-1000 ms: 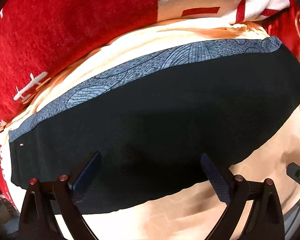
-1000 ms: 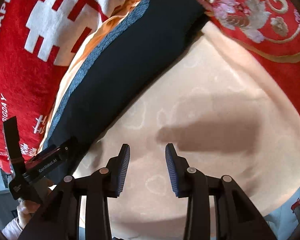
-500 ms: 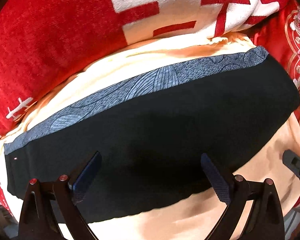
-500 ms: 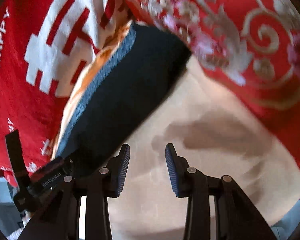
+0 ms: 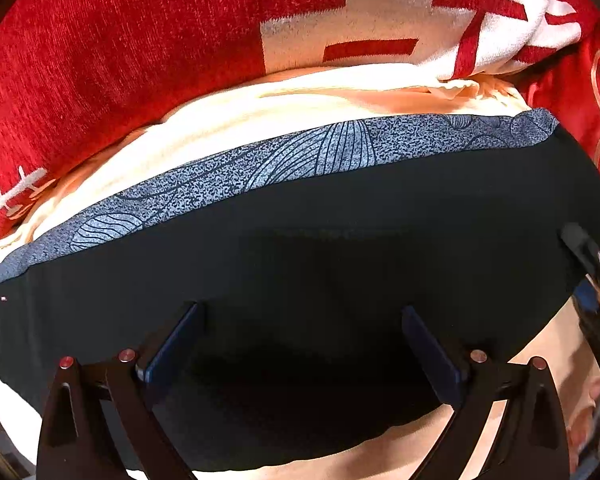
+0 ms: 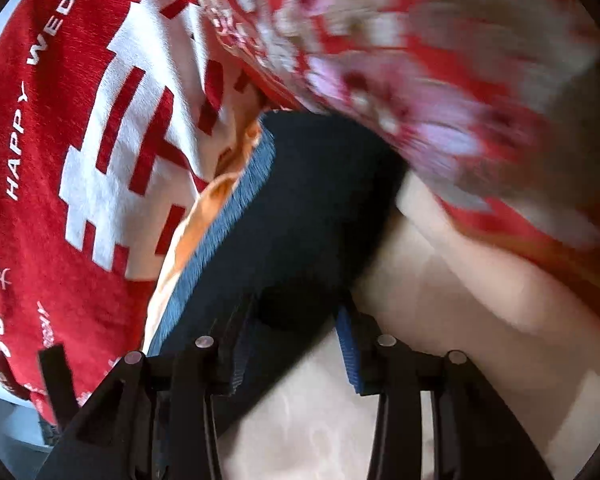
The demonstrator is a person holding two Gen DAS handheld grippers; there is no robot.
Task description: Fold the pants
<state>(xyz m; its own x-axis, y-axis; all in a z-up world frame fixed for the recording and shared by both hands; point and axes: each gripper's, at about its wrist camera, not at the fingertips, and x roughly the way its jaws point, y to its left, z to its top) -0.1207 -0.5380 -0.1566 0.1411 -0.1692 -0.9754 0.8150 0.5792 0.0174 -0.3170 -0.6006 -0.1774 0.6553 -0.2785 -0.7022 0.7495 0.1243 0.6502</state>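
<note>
The pants (image 5: 340, 248) are black with a grey-blue patterned stripe (image 5: 300, 160) along the far edge, lying folded in a long band on a pale peach sheet (image 5: 260, 120). My left gripper (image 5: 300, 344) is open wide, its jaws low over the middle of the pants. In the blurred right wrist view the pants (image 6: 300, 208) run up from the lower left. My right gripper (image 6: 296, 344) is open, over the pants' near edge, with the sheet (image 6: 440, 320) to its right.
A red blanket with white characters (image 5: 120, 48) lies bunched behind the pants, also in the right wrist view (image 6: 80, 140). A red embroidered cover (image 6: 440, 80) lies at the right. The right gripper's body shows at the left view's right edge (image 5: 592, 264).
My right gripper has swung left from over the bare sheet to the pants' edge, fast enough to blur the view. My left gripper has moved slightly closer over the pants, still open.
</note>
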